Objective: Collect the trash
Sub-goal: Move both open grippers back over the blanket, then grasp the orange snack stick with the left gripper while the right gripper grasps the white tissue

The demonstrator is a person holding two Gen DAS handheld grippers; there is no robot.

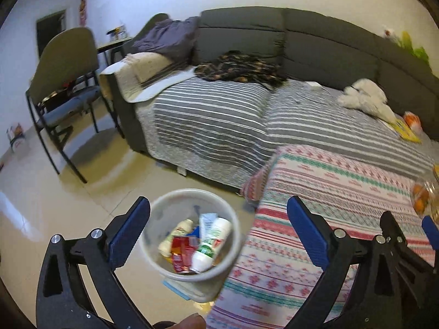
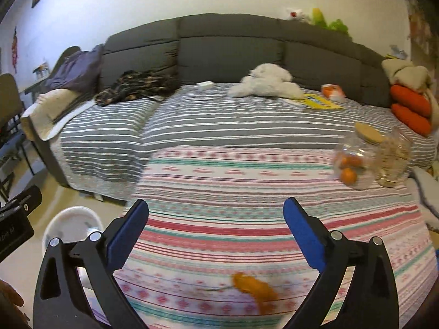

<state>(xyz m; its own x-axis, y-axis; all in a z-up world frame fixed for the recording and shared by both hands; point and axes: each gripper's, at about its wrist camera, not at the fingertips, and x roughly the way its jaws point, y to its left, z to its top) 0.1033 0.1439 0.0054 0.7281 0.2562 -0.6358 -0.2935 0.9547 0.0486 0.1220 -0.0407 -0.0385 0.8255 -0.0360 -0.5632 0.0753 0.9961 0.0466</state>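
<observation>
A white trash bin (image 1: 189, 235) stands on the floor by the patterned cloth, holding a white bottle (image 1: 211, 246), a red wrapper (image 1: 182, 249) and other trash. My left gripper (image 1: 219, 219) is open and empty above the bin. In the right wrist view my right gripper (image 2: 216, 222) is open and empty over the patterned cloth (image 2: 247, 192). An orange peel (image 2: 255, 288) lies on the cloth below and between its fingers. The bin (image 2: 71, 227) shows at the lower left of that view.
A grey sofa (image 2: 219, 46) with a striped cover holds a white plush toy (image 2: 266, 82), dark clothing (image 2: 137, 85), a yellow book (image 2: 321, 101) and an orange packet (image 2: 332, 91). Clear jars with oranges (image 2: 354, 161) stand on the cloth at right. A chair (image 1: 65, 82) stands on the left.
</observation>
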